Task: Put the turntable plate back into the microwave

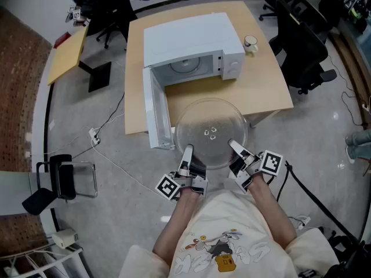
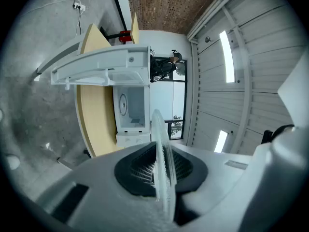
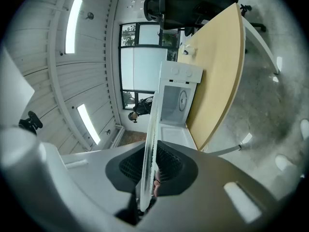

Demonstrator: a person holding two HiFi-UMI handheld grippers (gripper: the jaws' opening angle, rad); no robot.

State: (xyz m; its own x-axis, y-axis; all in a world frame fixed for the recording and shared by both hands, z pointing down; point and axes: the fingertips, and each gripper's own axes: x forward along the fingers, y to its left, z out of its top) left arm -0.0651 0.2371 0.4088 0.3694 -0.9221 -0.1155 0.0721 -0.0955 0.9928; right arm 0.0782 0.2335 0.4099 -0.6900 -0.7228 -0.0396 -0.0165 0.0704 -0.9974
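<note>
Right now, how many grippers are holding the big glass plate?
2. The left gripper pinches the near-left rim of the glass plate; the right gripper pinches its near-right rim, in front of the open microwave.

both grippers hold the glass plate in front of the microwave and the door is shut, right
No: the door stands open, as the head view shows. The left gripper and right gripper do hold the glass plate in front of the microwave.
</note>
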